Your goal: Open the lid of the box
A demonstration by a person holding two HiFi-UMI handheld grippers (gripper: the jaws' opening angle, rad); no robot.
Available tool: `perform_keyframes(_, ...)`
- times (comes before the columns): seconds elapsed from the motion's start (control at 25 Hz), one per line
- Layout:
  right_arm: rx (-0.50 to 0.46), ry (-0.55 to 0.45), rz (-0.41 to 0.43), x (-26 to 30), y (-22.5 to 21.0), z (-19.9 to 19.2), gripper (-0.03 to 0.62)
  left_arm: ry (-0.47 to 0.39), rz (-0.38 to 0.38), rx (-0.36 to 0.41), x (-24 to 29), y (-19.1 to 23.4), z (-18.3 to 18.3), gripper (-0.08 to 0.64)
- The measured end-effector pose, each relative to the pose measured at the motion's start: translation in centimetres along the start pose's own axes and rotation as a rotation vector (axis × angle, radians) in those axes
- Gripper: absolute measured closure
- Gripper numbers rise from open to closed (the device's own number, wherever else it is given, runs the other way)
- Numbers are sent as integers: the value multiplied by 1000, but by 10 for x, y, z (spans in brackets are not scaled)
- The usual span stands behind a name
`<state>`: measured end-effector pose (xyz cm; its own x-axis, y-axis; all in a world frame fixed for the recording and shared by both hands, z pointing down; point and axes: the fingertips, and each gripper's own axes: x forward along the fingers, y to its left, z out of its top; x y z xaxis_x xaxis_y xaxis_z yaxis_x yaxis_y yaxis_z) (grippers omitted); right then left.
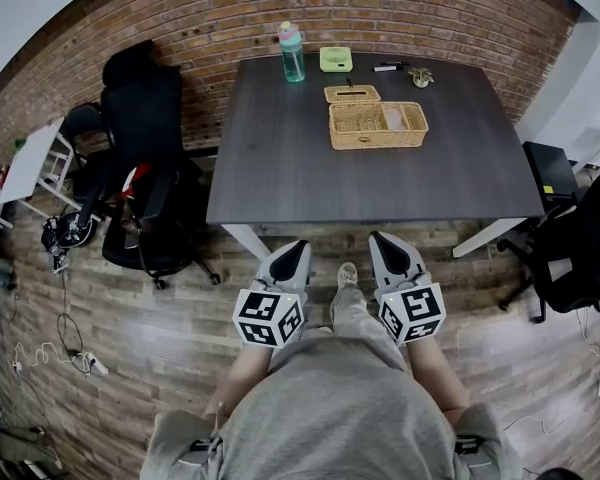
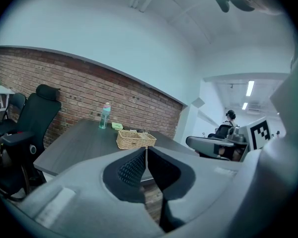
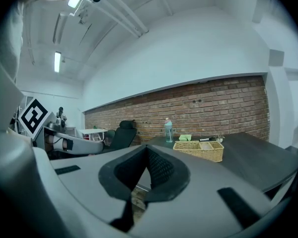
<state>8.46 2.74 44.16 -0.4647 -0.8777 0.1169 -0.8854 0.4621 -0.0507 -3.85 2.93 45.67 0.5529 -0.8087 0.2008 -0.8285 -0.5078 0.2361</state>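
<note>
On the dark table (image 1: 280,168) stands an open wicker basket (image 1: 378,125) (image 2: 134,140) (image 3: 198,150). Just behind it lies a small flat wicker box with its lid on (image 1: 352,94), and a small green box (image 1: 335,59) (image 2: 117,126) (image 3: 185,138) sits at the far edge. Both grippers are held low over the person's lap, short of the table's near edge. The left gripper (image 1: 298,248) (image 2: 145,150) is shut with nothing between its jaws. The right gripper (image 1: 380,238) (image 3: 147,148) is shut and empty too. Both point toward the table.
A teal bottle (image 1: 292,52) (image 2: 105,115) (image 3: 168,130), a pen (image 1: 386,67) and a small ornament (image 1: 420,76) lie along the table's far edge by the brick wall. Black office chairs (image 1: 145,168) stand left, another chair (image 1: 570,248) right. Cables (image 1: 50,353) trail on the wooden floor.
</note>
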Motion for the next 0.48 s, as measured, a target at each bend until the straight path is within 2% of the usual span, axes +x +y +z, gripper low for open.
perform_keyframes(0.48,14,-5,-10,5,0,0,591,0,2,-2,0,6,2,534)
